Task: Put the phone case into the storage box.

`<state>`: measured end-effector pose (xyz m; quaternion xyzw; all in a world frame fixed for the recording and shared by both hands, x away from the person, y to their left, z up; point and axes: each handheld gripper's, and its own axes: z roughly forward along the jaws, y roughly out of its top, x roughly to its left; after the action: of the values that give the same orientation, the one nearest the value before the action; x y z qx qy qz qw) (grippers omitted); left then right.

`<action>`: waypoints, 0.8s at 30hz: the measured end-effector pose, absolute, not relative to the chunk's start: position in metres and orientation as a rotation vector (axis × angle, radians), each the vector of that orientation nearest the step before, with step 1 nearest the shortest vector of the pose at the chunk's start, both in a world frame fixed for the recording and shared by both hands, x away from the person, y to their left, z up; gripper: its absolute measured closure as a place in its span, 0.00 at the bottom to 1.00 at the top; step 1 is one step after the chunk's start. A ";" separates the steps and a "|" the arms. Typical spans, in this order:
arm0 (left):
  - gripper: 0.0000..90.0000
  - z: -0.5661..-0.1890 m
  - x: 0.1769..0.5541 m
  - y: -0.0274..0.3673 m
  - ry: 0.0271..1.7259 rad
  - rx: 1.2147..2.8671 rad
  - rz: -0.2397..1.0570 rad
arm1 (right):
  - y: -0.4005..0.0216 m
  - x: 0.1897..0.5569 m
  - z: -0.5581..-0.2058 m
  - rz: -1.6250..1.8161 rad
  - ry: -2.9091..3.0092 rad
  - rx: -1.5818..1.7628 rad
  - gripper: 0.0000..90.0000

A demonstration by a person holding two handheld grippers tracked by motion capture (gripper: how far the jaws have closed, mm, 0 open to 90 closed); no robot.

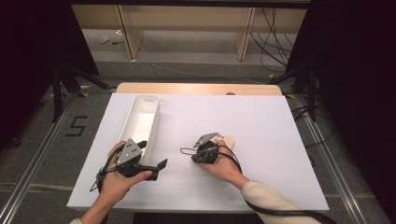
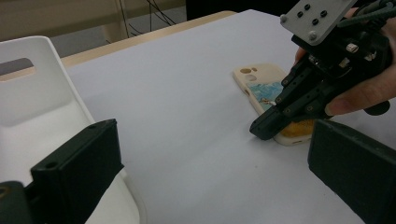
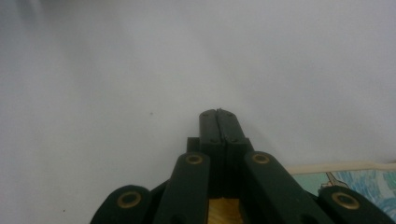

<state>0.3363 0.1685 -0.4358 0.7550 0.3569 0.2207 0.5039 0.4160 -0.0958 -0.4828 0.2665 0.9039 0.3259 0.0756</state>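
While my right gripper (image 2: pixel 266 128) presses its 2 jaws together, tips down at the near edge of the phone case (image 2: pixel 264 91) at centre-right of the left gripper view, my left gripper (image 1: pixel 156 167) sits lower left in the high view with jaws spread wide, holding nothing. Just beside it stands the long white bin (image 1: pixel 140 122), running toward upper left on the white table sheet (image 1: pixel 261 121).
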 end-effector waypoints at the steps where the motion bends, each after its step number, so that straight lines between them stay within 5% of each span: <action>1: 0.02 -0.436 0.336 0.169 0.862 1.823 0.532 | -0.096 0.416 -0.483 0.975 2.712 0.802 1.00; 24: 0.02 -0.436 0.336 0.168 0.860 1.825 0.531 | -0.096 0.407 -0.477 0.888 2.773 0.765 1.00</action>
<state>0.3360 0.1682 -0.4361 0.7560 0.3560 0.2197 0.5035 0.4071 -0.0964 -0.4766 0.2536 0.9191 0.2944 0.0654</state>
